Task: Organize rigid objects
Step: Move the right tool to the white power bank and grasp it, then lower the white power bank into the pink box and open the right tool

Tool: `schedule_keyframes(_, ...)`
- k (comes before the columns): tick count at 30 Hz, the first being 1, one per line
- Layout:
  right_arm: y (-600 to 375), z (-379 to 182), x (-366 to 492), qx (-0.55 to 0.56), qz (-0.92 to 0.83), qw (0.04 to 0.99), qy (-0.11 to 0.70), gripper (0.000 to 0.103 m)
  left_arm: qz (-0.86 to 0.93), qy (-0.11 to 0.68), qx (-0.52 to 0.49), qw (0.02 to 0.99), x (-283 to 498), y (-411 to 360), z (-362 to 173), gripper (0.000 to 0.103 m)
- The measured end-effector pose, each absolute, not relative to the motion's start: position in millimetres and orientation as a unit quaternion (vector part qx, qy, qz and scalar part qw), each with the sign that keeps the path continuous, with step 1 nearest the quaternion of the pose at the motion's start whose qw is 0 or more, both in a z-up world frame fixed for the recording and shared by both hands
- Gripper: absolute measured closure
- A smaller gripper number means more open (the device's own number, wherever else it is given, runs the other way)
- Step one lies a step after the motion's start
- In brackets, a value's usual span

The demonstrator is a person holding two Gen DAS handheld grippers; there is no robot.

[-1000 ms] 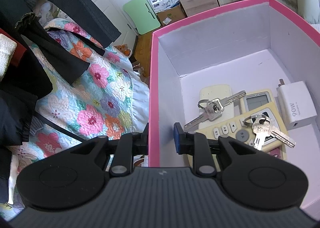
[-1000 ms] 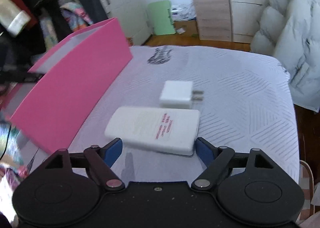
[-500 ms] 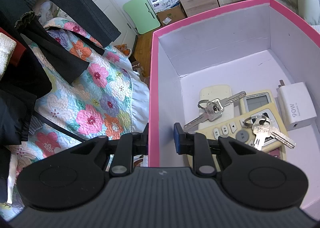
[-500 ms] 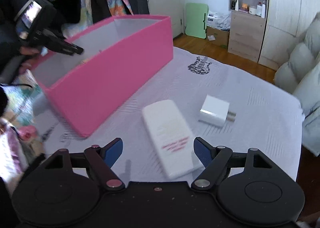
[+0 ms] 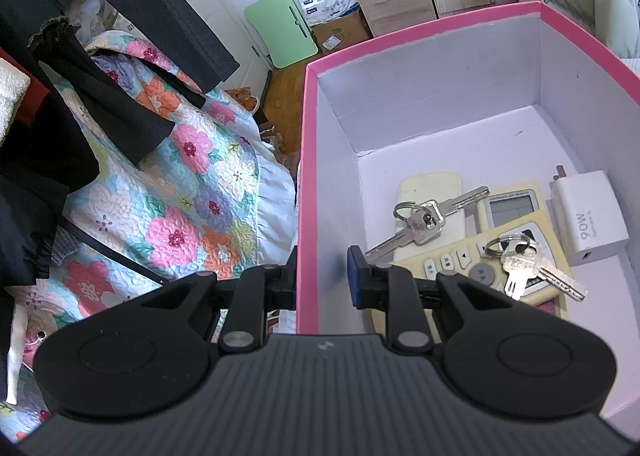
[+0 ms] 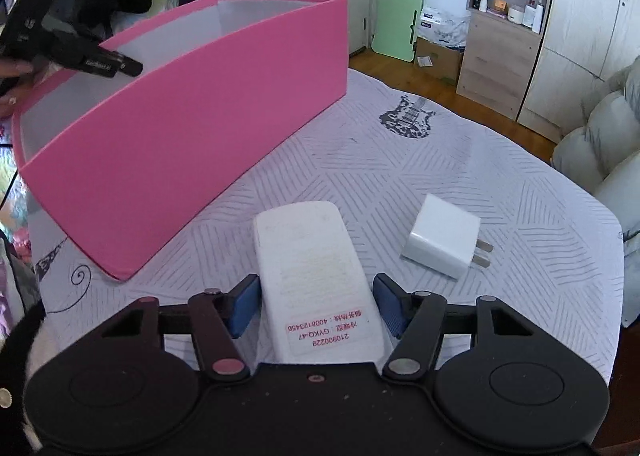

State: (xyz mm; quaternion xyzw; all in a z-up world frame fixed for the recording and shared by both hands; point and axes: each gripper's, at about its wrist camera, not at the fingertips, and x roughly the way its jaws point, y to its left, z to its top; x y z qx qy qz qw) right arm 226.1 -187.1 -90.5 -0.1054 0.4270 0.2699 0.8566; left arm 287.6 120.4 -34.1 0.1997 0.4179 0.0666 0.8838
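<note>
Steadying of the pink box (image 5: 304,184) is done by the left gripper (image 5: 322,276), clamped on its wall, while the right gripper (image 6: 316,304) is closing astride the white remote (image 6: 308,256), not yet pinched, at lower centre.

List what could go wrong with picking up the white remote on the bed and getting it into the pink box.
1. The right gripper jaws are closing around the white remote near its labelled end, so most of its length would overhang and might tilt or slip when lifted.
2. The pink box already holds two remotes, keys and a charger; a drop could land unevenly on them.
3. The left gripper straddles the box wall; a bump might shift the box.
</note>
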Motion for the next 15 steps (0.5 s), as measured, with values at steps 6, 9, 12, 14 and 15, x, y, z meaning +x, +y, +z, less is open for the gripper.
schedule_keyframes(6,-178.7,-93.2,228.1,-0.106,0.269,0.861,0.419,0.035,0.064,0.418,0.197,0.884,287.9,121.8,-34.2,0.082)
schedule_keyframes(9,-176.7,-93.3,221.4,-0.098,0.249,0.87,0.414,0.036,0.066,0.419,0.201,0.883,288.4,121.7,-34.8,0.082)
schedule_keyframes(12,-178.1,-91.3,209.8,-0.079,0.238,0.883,0.397,0.039,0.063,0.417,0.194,0.886,287.2,123.0,-33.8,0.082)
schedule_keyframes(14,-182.0,-87.1,205.2,-0.061,0.228,0.891,0.387,0.04,0.064,0.417,0.193,0.886,287.8,123.1,-33.4,0.082)
schedule_keyframes(15,-183.7,-84.1,202.1,-0.056,0.224,0.896,0.38,0.04,0.064,0.417,0.194,0.886,288.0,122.9,-33.4,0.082)
